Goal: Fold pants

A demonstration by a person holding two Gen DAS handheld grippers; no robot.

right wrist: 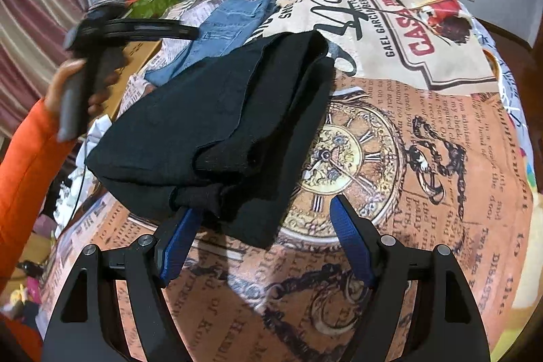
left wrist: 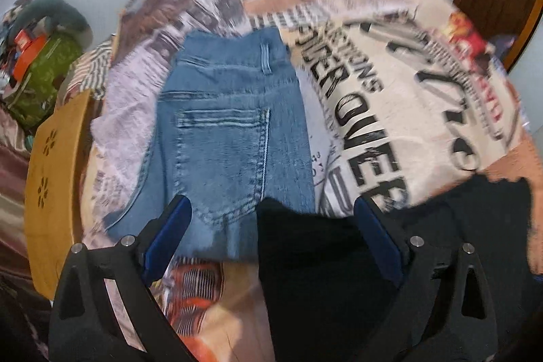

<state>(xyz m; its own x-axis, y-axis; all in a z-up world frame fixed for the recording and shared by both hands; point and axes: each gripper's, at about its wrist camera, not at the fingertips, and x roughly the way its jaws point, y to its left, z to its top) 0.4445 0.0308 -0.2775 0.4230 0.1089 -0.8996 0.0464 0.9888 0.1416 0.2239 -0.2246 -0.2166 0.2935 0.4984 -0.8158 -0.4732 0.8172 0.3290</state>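
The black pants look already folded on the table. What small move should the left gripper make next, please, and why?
Probably it should move over to the jeans and close on an edge. The black pants lie folded in a bundle on the printed cloth, and neither the left gripper nor the right gripper grips anything; both are open. The jeans beside them seem only partly folded, though the blur hides detail.

The printed newspaper-collage cloth point(right wrist: 424, 131) carries the readable text: "CASA" in red with "GAEL GARCIA" in black beside it on a framed label point(right wrist: 424, 33), Roman numerals on a clock face point(right wrist: 339, 155), and large black "OVER" point(left wrist: 366, 141)
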